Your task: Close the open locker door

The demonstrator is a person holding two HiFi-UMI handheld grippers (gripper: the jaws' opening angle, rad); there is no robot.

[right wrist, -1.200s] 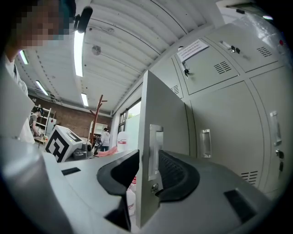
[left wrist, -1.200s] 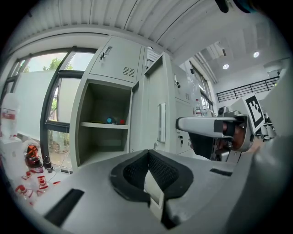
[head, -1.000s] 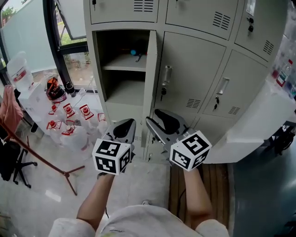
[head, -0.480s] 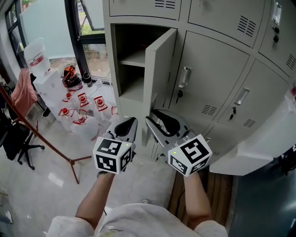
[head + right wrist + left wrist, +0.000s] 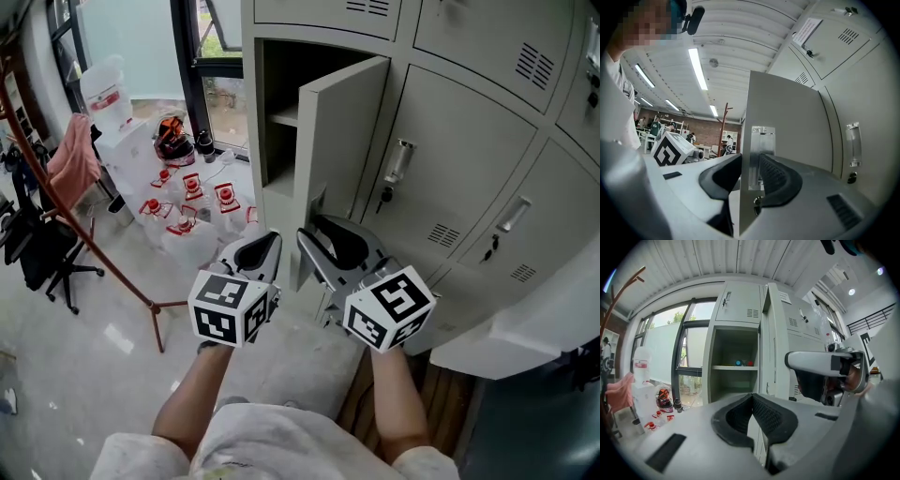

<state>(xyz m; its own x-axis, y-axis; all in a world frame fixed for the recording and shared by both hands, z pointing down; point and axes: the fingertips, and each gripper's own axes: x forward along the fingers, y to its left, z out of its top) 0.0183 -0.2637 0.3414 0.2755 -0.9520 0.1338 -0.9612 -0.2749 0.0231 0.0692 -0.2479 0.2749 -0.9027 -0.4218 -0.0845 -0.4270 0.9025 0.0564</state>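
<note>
Though still ajar, locker door point(image 5: 342, 141) further shut (right tool point(image 5: 751, 161) grasping it, jaws just loosening; left tool point(image 5: 750, 397) clenched).

Daylight from the window point(image 5: 661, 348) and ceiling strip lights point(image 5: 698, 68) keeps frames bright and sharp; gripper views bulge, darkening at the rims.

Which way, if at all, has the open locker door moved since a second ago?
Yes: the locker door has swung leftward toward closing, now covering more of the open compartment beside it.
</note>
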